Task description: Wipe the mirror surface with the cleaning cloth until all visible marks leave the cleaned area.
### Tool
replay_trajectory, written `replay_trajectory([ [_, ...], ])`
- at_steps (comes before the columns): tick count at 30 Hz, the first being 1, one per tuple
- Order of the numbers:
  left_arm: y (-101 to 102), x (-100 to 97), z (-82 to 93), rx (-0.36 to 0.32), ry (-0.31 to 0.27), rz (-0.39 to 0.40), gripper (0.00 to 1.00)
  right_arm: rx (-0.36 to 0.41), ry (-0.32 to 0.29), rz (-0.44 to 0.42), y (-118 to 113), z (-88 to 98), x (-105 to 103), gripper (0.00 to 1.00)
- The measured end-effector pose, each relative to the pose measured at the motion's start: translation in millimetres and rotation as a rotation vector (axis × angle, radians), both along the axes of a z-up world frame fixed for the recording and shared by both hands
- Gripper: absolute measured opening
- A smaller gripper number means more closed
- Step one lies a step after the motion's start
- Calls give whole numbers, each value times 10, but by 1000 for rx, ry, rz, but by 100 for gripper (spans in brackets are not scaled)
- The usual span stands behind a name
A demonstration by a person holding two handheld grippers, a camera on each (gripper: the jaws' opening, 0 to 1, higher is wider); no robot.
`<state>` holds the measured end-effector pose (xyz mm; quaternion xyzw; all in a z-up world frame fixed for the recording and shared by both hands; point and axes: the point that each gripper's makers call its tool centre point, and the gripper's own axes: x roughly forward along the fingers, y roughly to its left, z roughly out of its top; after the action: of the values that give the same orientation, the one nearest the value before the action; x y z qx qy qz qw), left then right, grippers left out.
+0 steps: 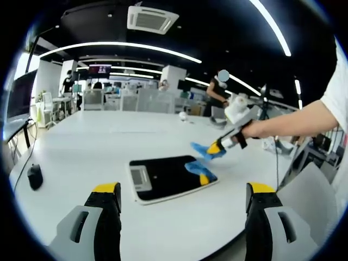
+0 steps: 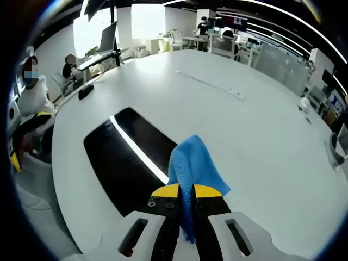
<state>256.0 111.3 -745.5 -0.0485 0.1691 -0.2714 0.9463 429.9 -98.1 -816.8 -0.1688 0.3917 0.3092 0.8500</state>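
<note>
My right gripper (image 2: 186, 191) pinches the blue cloth (image 2: 192, 169) above the dark mirror (image 2: 122, 152) on the white table (image 2: 228, 119)

Bright ceiling light strips (image 1: 136, 46), glare on mirror (image 2: 136, 152), fisheye-bent edges

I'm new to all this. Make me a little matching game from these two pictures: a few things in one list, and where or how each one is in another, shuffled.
Things:
1. blue cleaning cloth
2. flat rectangular dark mirror
3. small black computer mouse
4. left gripper

Places or states:
A. lying flat on the white table
B. open, holding nothing
C. pinched in the right gripper
D. near the table's edge, apart from the mirror

Pairs: 1-C, 2-A, 3-D, 4-B
</note>
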Motion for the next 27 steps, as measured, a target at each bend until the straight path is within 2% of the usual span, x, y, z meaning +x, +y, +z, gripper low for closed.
replay_trajectory([
  [15, -28, -17, 0, -1, 0, -19, 95, 14, 40, -2, 200, -84, 28, 2],
  [27, -38, -22, -9, -7, 9, -25, 95, -19, 72, 24, 362, -252, 143, 3],
])
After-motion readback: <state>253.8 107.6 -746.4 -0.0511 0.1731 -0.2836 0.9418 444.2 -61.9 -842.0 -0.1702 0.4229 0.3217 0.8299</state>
